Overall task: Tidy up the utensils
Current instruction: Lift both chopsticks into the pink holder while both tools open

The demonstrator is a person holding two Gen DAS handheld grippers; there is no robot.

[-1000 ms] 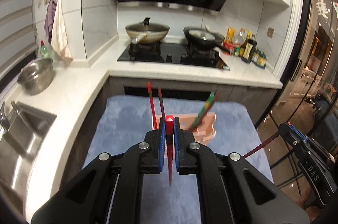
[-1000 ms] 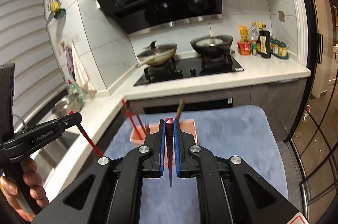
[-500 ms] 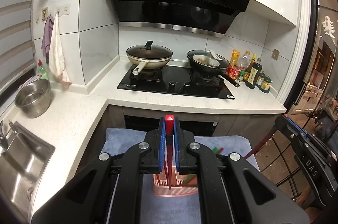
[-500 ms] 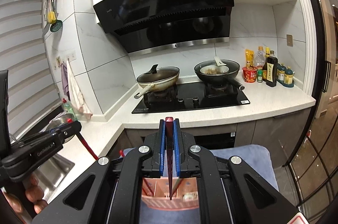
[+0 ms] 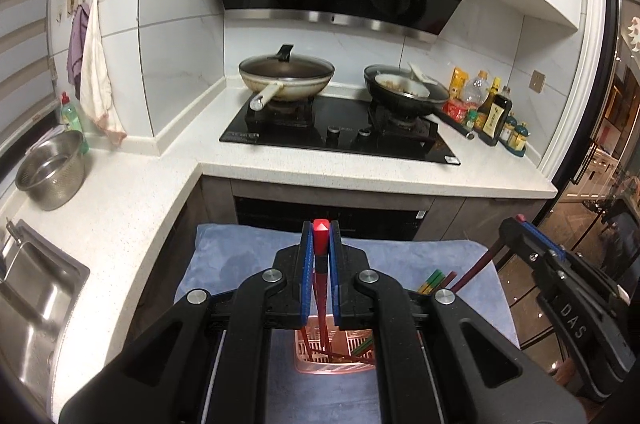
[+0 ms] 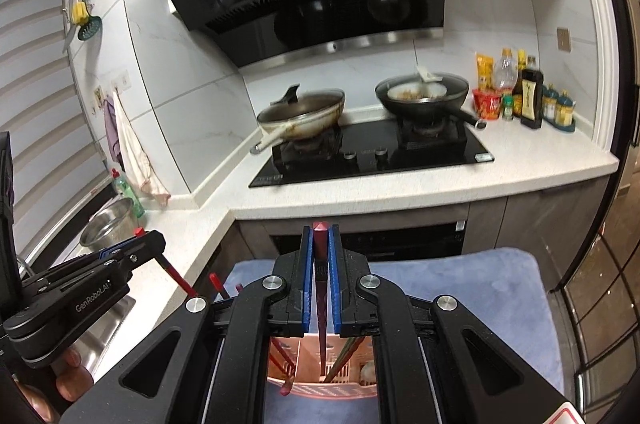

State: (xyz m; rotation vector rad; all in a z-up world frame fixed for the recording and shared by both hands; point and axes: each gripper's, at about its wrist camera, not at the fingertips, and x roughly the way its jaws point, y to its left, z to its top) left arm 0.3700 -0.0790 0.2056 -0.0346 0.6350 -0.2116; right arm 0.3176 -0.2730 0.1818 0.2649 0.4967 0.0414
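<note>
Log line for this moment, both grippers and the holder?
left gripper: shut on red chopstick | right gripper: shut on dark red chopstick | pink utensil holder: below both, chopsticks inside | release: not yet

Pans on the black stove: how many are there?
2. A lidded cream-handled pan sits on the left burner; an open black pan holding food sits on the right burner. None appear hidden.

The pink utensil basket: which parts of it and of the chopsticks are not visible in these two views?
- Left wrist view: pink basket sides hidden behind the left gripper.
- Right wrist view: dark chopstick lower tip lost inside the basket; right gripper covers the basket's rim.
</note>
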